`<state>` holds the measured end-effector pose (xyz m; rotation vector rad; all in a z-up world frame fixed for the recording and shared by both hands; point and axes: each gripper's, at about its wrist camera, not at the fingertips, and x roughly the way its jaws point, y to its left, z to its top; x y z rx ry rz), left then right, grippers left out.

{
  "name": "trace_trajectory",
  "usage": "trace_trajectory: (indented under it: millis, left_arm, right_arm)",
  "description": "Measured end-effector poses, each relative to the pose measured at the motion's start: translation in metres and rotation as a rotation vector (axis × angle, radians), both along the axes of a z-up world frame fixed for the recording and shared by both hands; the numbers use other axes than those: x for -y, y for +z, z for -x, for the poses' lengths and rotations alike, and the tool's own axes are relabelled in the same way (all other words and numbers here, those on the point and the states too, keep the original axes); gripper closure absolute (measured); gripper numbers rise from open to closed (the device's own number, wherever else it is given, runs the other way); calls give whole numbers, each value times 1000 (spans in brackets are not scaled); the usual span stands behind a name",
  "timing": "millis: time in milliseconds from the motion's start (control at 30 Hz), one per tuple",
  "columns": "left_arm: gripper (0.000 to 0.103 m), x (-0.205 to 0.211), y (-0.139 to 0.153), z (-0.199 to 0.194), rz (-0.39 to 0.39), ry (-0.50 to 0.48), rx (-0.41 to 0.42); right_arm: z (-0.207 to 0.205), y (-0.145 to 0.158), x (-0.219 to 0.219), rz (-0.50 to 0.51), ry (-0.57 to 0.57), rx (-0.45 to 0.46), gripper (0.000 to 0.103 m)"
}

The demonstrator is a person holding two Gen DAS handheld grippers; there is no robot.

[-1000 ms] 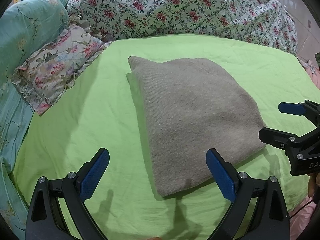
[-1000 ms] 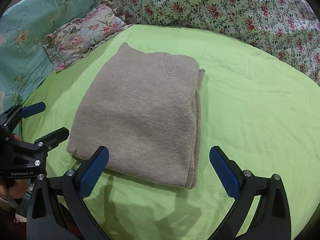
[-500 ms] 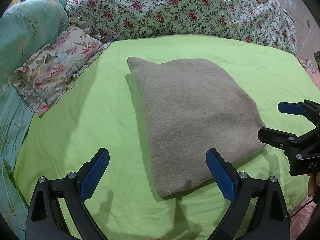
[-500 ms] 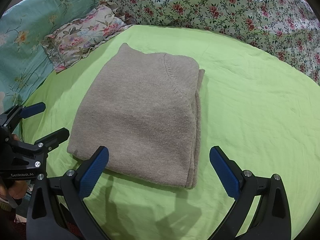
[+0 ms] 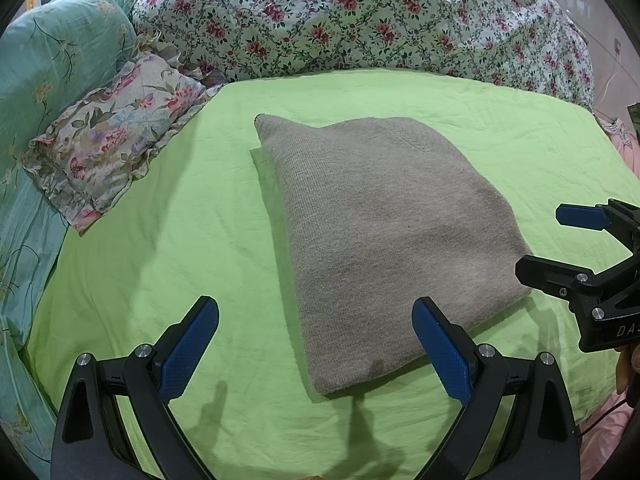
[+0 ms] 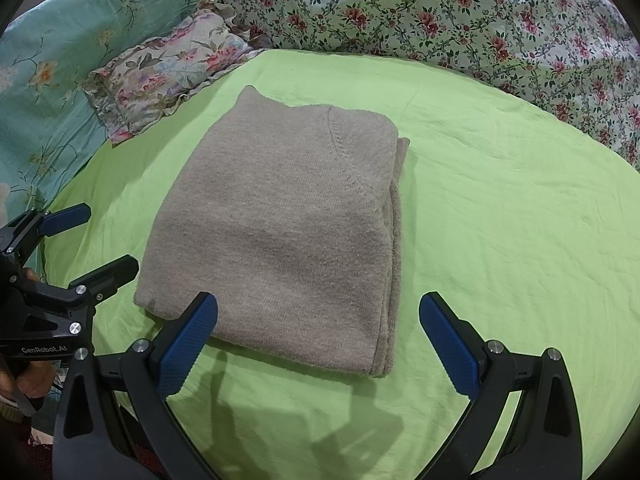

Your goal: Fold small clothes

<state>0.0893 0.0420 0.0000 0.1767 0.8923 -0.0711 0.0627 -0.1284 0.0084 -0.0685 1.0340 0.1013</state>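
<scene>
A beige knitted sweater [image 5: 384, 232] lies folded into a flat rectangle on the green bedsheet [image 5: 168, 248]; it also shows in the right wrist view [image 6: 280, 232]. My left gripper [image 5: 316, 320] is open and empty, held above the sweater's near left corner. My right gripper [image 6: 318, 320] is open and empty above the sweater's near edge. The right gripper shows at the right edge of the left wrist view [image 5: 560, 240], and the left gripper shows at the left edge of the right wrist view [image 6: 92, 240].
A floral quilt [image 5: 360, 20] is piled along the back of the bed. A small frilled floral pillow [image 5: 116, 136] and a teal pillow [image 5: 52, 60] lie at the left. Pink cloth [image 5: 624, 140] shows past the sheet's right edge.
</scene>
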Motion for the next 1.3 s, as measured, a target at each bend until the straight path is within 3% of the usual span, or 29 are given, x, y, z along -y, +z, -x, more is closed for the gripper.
trace_trajectory:
  millis: [1300]
  left_arm:
    - [5,-1,0,0,5,3,2]
  right_arm:
    - [-1,0,0,1,0,4,2]
